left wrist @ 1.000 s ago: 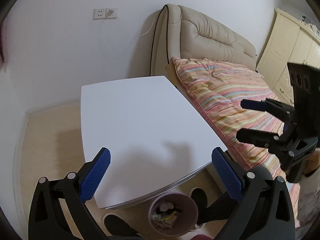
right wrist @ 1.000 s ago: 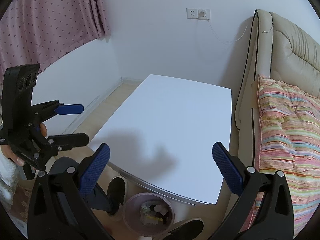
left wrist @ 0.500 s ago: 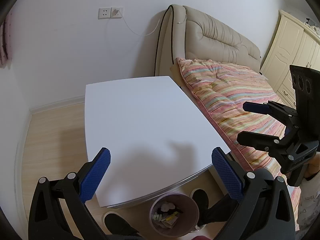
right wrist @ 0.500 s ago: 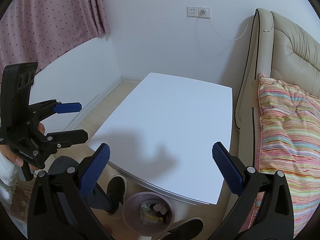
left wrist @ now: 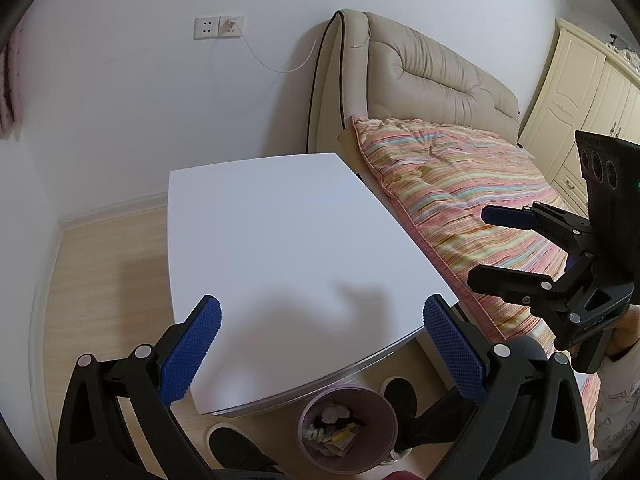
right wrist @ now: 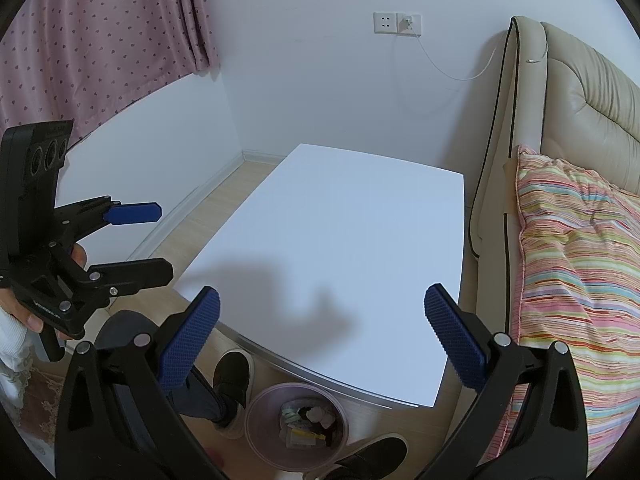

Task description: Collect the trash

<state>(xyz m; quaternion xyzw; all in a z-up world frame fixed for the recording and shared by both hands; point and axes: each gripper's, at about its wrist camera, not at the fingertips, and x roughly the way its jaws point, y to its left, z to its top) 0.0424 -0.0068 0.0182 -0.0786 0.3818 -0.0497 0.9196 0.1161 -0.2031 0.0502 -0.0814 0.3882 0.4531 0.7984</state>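
Observation:
A pink round bin [left wrist: 347, 428] [right wrist: 296, 426] with several scraps of trash inside stands on the floor under the near edge of the white table [left wrist: 280, 248] [right wrist: 344, 240]. My left gripper [left wrist: 320, 344] hovers open above the table's near edge, nothing between its blue pads. My right gripper [right wrist: 320, 334] is open too, over the same edge and empty. Each gripper shows in the other's view: the right gripper [left wrist: 484, 248] at the right, the left gripper [right wrist: 164, 240] at the left. No trash is visible on the tabletop.
A bed with a striped quilt [left wrist: 460, 200] [right wrist: 580, 260] and beige headboard [left wrist: 420, 76] lies right of the table. The person's dark shoes [right wrist: 234, 380] stand beside the bin. A pink curtain [right wrist: 100, 40] hangs left, a cream wardrobe [left wrist: 592, 92] far right. A charger cable [left wrist: 272, 62] hangs from the wall socket.
The left wrist view has swung a little to the left, bringing more of the wall socket and cable into sight. Both grippers stay open; the right view barely shifts.

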